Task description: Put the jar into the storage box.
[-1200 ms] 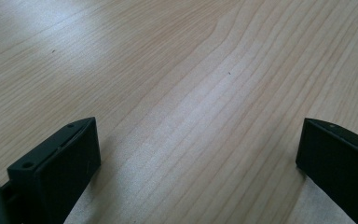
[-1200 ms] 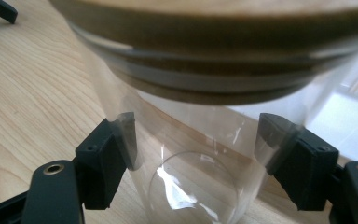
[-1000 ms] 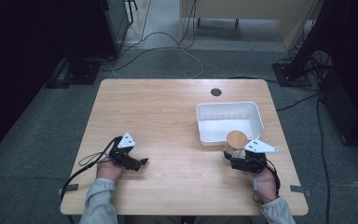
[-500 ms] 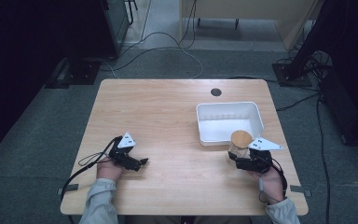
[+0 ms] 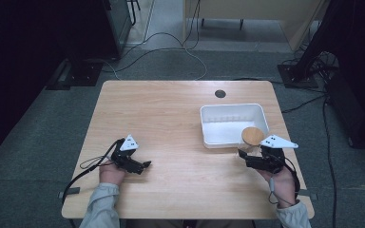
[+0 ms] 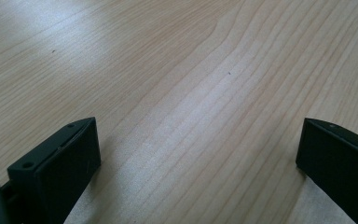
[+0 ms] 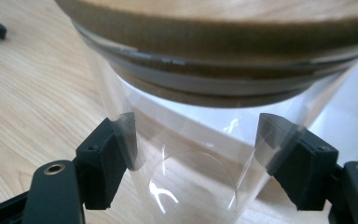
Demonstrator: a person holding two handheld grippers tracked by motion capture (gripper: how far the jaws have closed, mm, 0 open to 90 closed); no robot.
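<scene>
A clear glass jar point(image 7: 205, 154) with a round wooden lid point(image 5: 253, 135) is held just above the table's right side, by the near right corner of a white bin point(image 5: 233, 107). My right gripper point(image 5: 246, 156) is shut on the jar's glass wall below the lid, and its pads point(image 7: 107, 158) press on both sides. At the table's left front, my left gripper point(image 5: 144, 167) rests low over bare wood. In the left gripper view its jaws point(image 6: 198, 135) stand wide open with nothing between them.
The white bin is a shallow rectangular tub and looks empty. A black round grommet point(image 5: 220, 93) sits in the wooden table point(image 5: 171, 114) behind it. Cables and dark equipment stands lie on the floor beyond the far edge.
My right gripper has lifted the jar and carried it slightly right, closer to the bin's near right corner. The left gripper has stayed put.
</scene>
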